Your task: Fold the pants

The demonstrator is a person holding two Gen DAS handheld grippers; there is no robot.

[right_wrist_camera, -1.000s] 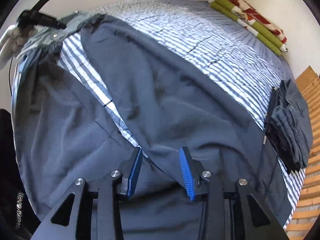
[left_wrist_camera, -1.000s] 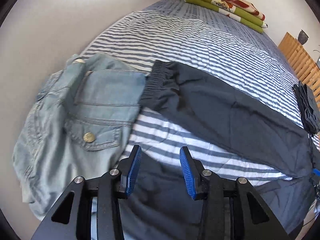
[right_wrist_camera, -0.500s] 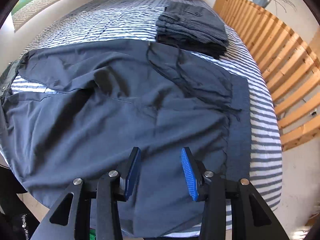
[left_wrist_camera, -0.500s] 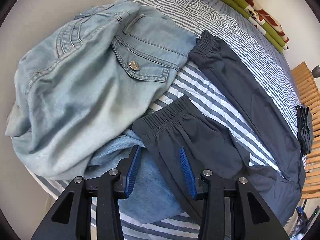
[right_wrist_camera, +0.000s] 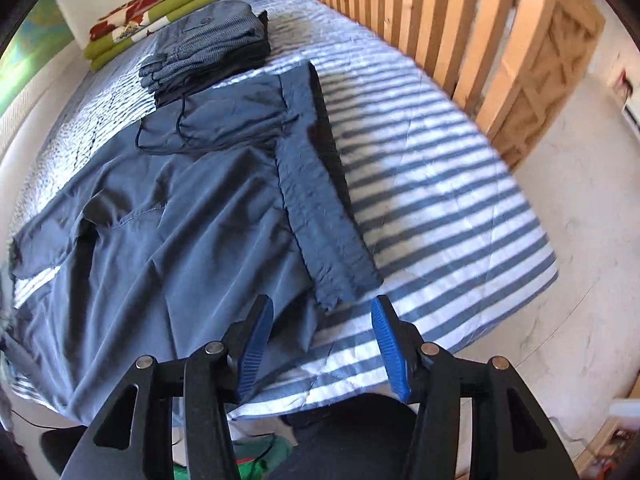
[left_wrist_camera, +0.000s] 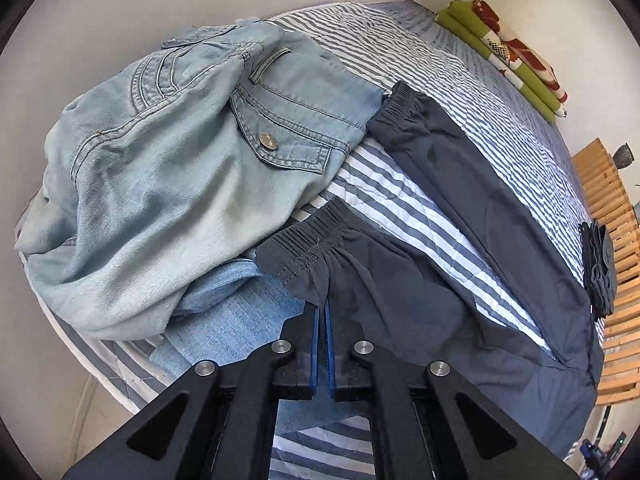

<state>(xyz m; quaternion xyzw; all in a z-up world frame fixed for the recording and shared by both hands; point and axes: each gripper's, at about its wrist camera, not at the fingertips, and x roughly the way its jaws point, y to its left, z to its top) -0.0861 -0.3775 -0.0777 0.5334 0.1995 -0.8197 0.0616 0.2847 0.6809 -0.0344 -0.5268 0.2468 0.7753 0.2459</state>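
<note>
Striped blue-and-white bedding covers the bed (left_wrist_camera: pixel 404 200), on which the dark grey pants (left_wrist_camera: pixel 472 280) are spread flat, legs apart, with the waistband (right_wrist_camera: pixel 320 208) seen in the right wrist view toward the bed's outer edge. Light blue jeans (left_wrist_camera: pixel 168 168) are heaped at the bed's corner, just beside both elastic cuffs; the nearer cuff (left_wrist_camera: pixel 308 248) rests partly on a second piece of denim (left_wrist_camera: pixel 236 320). The left tool (left_wrist_camera: pixel 322 320) is closed, its blue pads pressed on the edge of the nearer pant leg just below that cuff, the cloth being pinched between them. The right tool (right_wrist_camera: pixel 322 344) is held above the near end of the waistband with its jaws apart; they have just been opening, and nothing is gripped between the pads, which are seen clear of the cloth. A stack of folded dark clothes (right_wrist_camera: pixel 208 44) lies at the far side of the pants, touching the fabric there. Folded green and red blankets (right_wrist_camera: pixel 148 20) are placed at the wall. A wooden slatted rail (right_wrist_camera: pixel 440 32) stands beside the bed.
</note>
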